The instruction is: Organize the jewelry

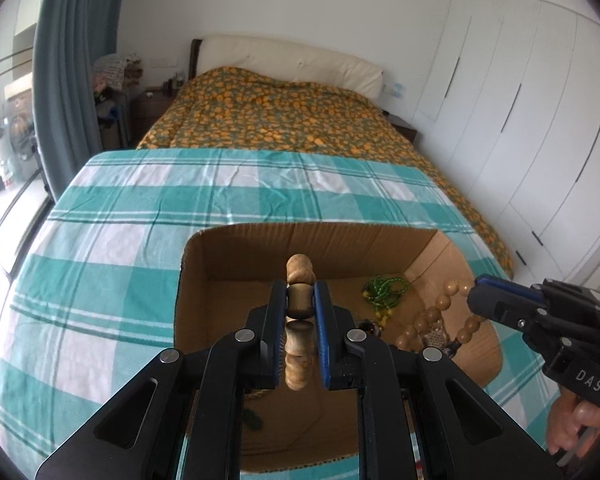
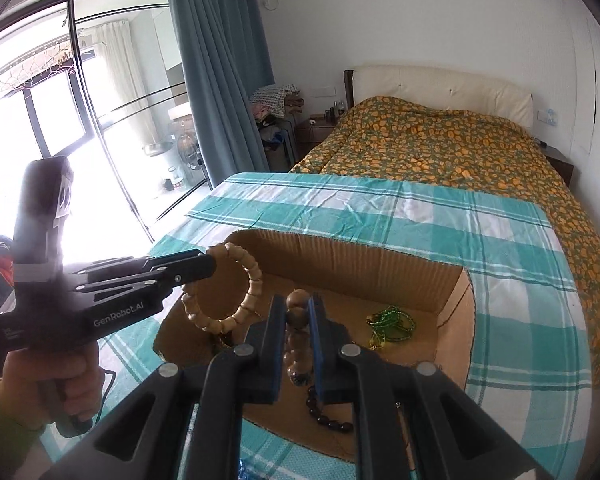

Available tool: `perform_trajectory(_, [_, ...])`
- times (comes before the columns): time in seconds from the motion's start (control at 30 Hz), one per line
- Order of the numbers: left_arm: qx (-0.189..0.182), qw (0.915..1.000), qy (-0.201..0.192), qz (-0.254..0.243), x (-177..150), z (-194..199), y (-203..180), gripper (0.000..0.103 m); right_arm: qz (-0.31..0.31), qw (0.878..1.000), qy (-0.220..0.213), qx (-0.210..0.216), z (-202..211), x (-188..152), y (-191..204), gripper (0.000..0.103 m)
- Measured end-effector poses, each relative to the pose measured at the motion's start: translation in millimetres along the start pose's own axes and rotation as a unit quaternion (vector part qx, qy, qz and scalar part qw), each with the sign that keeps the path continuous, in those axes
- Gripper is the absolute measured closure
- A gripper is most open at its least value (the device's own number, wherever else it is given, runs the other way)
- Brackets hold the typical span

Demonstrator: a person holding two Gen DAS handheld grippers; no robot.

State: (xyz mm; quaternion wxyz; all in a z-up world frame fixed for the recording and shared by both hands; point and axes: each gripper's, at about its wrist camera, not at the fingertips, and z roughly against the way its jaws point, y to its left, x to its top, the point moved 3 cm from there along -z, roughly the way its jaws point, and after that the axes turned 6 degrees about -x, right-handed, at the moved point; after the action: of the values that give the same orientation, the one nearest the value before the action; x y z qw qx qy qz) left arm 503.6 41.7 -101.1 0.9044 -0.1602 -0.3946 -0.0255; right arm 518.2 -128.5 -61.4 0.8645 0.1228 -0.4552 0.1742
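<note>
An open cardboard box [image 1: 312, 246] [image 2: 340, 256] sits on a teal checked cloth. My left gripper [image 1: 300, 300] is shut on a pale wooden bead bracelet [image 1: 299, 280], held above the box; the right wrist view shows this bracelet [image 2: 244, 296] as a ring hanging from the left gripper [image 2: 210, 262]. My right gripper [image 2: 298, 312] is shut on a brown bead bracelet [image 2: 298, 316], which also hangs from it [image 1: 473, 294] in the left wrist view [image 1: 432, 316]. A green bead necklace [image 1: 384, 290] [image 2: 392, 322] lies on the box floor. A dark bead strand [image 2: 328, 416] lies in the box below the right gripper.
The teal checked cloth [image 1: 180, 208] [image 2: 380, 204] covers the foot of a bed with an orange patterned quilt [image 1: 280, 116]. White wardrobes [image 1: 520, 100] stand at the right. A blue curtain [image 2: 220, 80] and glass doors [image 2: 60, 100] are at the left.
</note>
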Motion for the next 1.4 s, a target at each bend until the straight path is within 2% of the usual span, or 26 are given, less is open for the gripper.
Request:
perform_trajectory(0.03, [0.005, 1.0000, 0.005, 0.003, -1, -9, 1, 0.090, -0.002, 1.000, 0.008, -0.005, -9, -2, -6, 0.091])
perform_trajectory(0.1, [0.023, 0.9995, 0.020, 0.008, -5, -28, 4, 0.087, 0.007, 0.998, 0.017, -0.067, -24, -9, -22, 0.088])
perform_trajectory(0.13, [0.029, 0.9992, 0.027, 0.009, -8, -33, 4, 0.077, 0.013, 0.995, 0.019, -0.101, -28, -13, -30, 0.071])
perform_trajectory(0.17, [0.031, 0.9991, 0.030, 0.008, -11, -35, 4, 0.057, 0.014, 0.992, 0.018, -0.126, -29, -16, -38, 0.059])
perform_trajectory(0.2, [0.032, 0.9992, 0.025, 0.006, -14, -33, 2, 0.046, 0.008, 0.990, 0.010, -0.142, -26, -18, -47, 0.042])
perform_trajectory(0.23, [0.036, 0.9992, 0.016, -0.001, -17, -27, 0, 0.032, 0.001, 0.989, 0.001, -0.151, -20, -20, -53, 0.041])
perform_trajectory(0.27, [0.043, 0.9990, 0.005, -0.009, -20, -20, -3, 0.024, -0.003, 0.988, -0.006, -0.153, -13, -23, -57, 0.041])
perform_trajectory(0.33, [0.051, 0.9985, -0.006, -0.022, -23, -5, -9, 0.022, -0.002, 0.987, -0.019, -0.157, 3, -26, -60, 0.041])
perform_trajectory(0.43, [0.037, 0.9988, -0.019, -0.028, -34, 24, -17, 0.020, 0.010, 0.986, -0.036, -0.161, 31, -37, -53, 0.041])
perform_trajectory(0.5, [0.029, 0.9987, -0.027, -0.033, -46, 46, -23, 0.013, 0.018, 0.986, -0.042, -0.161, 50, -50, -45, 0.040])
perform_trajectory(0.6, [0.028, 0.9982, -0.026, -0.045, -76, 77, -29, 0.008, 0.024, 0.985, -0.040, -0.163, 76, -80, -32, 0.038])
perform_trajectory(0.77, [0.034, 0.9984, 0.013, -0.043, -147, 104, -31, 0.006, 0.020, 0.986, -0.009, -0.167, 101, -152, -12, 0.038])
perform_trajectory(0.93, [0.039, 0.9974, 0.050, -0.033, -210, 105, -35, 0.006, -0.019, 0.987, 0.025, -0.160, 109, -222, -3, 0.038])
perform_trajectory(1.03, [0.040, 0.9976, 0.047, -0.033, -230, 100, -41, 0.006, -0.045, 0.985, 0.032, -0.165, 107, -245, -7, 0.038])
perform_trajectory(1.2, [0.074, 0.9952, 0.035, -0.054, -239, 87, -45, 0.006, -0.057, 0.982, 0.049, -0.172, 97, -261, -11, 0.038])
perform_trajectory(1.4, [0.077, 0.9924, 0.076, -0.058, -237, 65, -45, 0.006, -0.058, 0.982, 0.055, -0.171, 85, -260, -14, 0.038])
